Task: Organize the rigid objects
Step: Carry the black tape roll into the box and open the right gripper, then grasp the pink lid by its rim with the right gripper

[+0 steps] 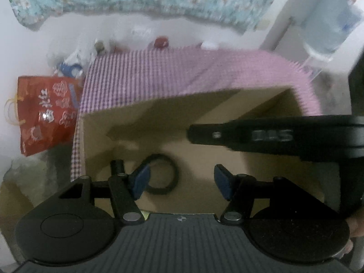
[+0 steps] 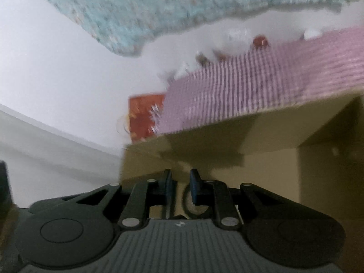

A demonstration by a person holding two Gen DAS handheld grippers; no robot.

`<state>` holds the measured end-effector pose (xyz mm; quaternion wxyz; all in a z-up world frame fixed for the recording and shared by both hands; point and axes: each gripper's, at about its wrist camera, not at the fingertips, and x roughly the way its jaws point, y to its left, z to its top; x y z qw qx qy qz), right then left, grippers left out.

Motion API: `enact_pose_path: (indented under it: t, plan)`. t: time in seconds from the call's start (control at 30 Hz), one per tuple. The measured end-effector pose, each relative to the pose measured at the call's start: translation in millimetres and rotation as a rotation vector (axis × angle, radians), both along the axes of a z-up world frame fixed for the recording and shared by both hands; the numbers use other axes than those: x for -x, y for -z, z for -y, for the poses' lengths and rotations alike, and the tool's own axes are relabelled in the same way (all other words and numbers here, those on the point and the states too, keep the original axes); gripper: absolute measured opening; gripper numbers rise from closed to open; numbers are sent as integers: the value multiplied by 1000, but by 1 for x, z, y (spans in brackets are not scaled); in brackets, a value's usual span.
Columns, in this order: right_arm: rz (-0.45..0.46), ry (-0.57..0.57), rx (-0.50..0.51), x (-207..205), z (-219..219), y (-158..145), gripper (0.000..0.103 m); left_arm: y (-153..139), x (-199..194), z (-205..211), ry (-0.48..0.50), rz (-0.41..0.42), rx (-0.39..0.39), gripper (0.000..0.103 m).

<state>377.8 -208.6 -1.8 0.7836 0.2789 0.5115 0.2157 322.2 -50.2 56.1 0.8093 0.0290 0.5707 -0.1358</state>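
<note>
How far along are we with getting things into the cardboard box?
One black ring already lies on the floor of the cardboard box. The left gripper hangs open and empty above it; the right gripper looks nearly shut, with dark shapes between its pads too blurred to identify. Small items beyond the checkered cloth look unsorted.

Dim, flat indoor light; both my views smear with motion blur, worst on the checked cloth (image 2: 238,86). Soft shadows pool inside the cardboard box (image 1: 159,118), and the fisheye bends and darkens the corners.
</note>
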Motion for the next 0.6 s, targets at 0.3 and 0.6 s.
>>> enact_pose_path:
  t: [0.3,0.6]
  plan:
    - [224,55,-85,118,56,-111,19,-102,92,-4,55,186,184,62]
    - [215,2,-61,224,51,-99,20,-75,179,-54,-53,131,258,62]
